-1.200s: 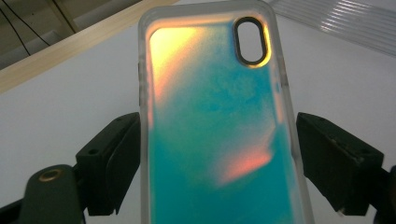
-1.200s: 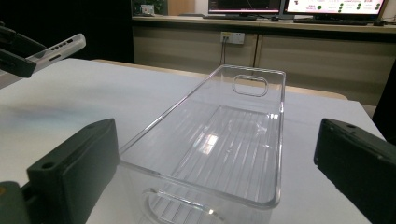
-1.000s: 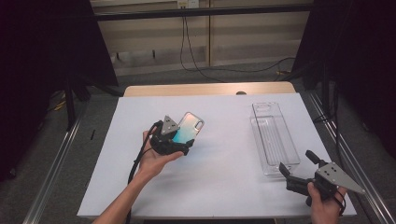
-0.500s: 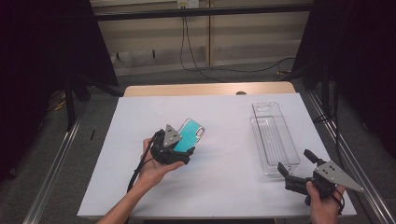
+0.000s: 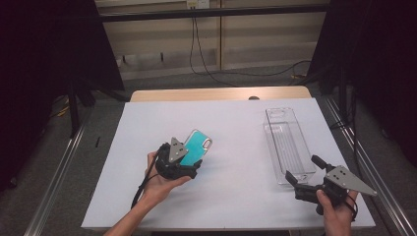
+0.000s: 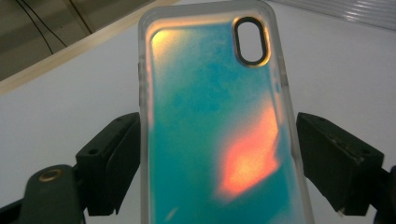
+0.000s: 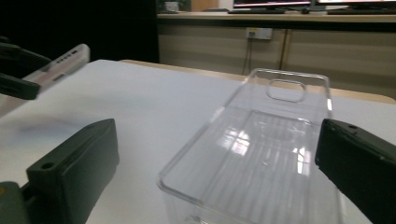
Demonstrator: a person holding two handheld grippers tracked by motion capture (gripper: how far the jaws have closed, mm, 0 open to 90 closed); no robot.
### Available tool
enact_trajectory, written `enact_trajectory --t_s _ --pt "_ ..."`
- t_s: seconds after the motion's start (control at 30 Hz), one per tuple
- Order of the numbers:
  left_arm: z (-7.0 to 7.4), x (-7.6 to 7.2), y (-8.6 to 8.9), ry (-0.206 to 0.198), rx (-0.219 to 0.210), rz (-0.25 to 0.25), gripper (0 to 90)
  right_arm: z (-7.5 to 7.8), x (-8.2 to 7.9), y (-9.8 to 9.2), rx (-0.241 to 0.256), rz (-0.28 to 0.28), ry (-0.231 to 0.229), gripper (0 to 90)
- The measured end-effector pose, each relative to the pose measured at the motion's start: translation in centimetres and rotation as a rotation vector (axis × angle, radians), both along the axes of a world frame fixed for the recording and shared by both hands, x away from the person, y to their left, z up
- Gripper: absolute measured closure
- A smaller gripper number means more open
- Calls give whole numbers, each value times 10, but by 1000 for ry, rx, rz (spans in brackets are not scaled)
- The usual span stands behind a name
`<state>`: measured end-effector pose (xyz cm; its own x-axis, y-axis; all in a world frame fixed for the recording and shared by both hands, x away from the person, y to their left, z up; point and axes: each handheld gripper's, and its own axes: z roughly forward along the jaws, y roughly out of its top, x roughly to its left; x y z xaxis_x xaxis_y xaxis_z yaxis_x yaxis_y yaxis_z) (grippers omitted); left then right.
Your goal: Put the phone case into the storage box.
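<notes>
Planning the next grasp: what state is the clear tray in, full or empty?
Empty. The clear tray shows nothing inside, just reflections, with the right gripper open before it.

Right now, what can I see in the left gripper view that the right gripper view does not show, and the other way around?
Left gripper view: the back face of the teal phone case, teal with an orange glare, its oval camera cutout at the top, and a black jaw at each long edge.

Right gripper view: the clear tray lying on the table, with the right gripper's jaws wide apart on either side of its near end, and a wall with an outlet behind.

Both: the white table surface and the phone case, seen edge-on at the far left of the right gripper view.
</notes>
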<state>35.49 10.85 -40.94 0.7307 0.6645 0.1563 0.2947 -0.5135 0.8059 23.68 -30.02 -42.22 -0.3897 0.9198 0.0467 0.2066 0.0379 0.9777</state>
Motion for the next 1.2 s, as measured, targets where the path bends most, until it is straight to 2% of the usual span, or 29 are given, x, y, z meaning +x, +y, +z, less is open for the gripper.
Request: enact_trajectory --t_s 0.03,0.17,0.27,0.33,0.4,0.43,0.53,0.57,0.63,1.0,1.2 --pt "-1 -2 -3 -5 8 -7 170 3 3 5 2 30 7 0" --pt "-2 -3 -6 -14 10 -9 170 7 8 15 -17 74 26 0" --pt "-3 -3 -6 -13 17 -10 170 10 14 25 -26 81 50 0" --pt "-3 -4 -6 -21 7 -10 170 13 19 31 -42 81 65 0" --pt "-2 -6 -6 -30 7 -8 170 16 25 38 -24 103 84 0" --pt "-2 -9 -6 -41 19 -9 170 18 28 42 -33 111 81 0" --pt "-2 -10 -5 -37 14 -7 170 22 33 52 -44 118 74 2" --pt "-1 -12 -5 -50 23 -2 170 22 34 57 -57 132 84 2" --pt "0 -14 -5 -51 18 -4 170 22 37 65 -72 145 93 2" --pt "-2 -19 -9 -56 12 -26 170 26 53 92 -77 183 117 14" --pt "-4 -22 -11 -61 16 -28 170 30 62 111 -88 226 115 16"
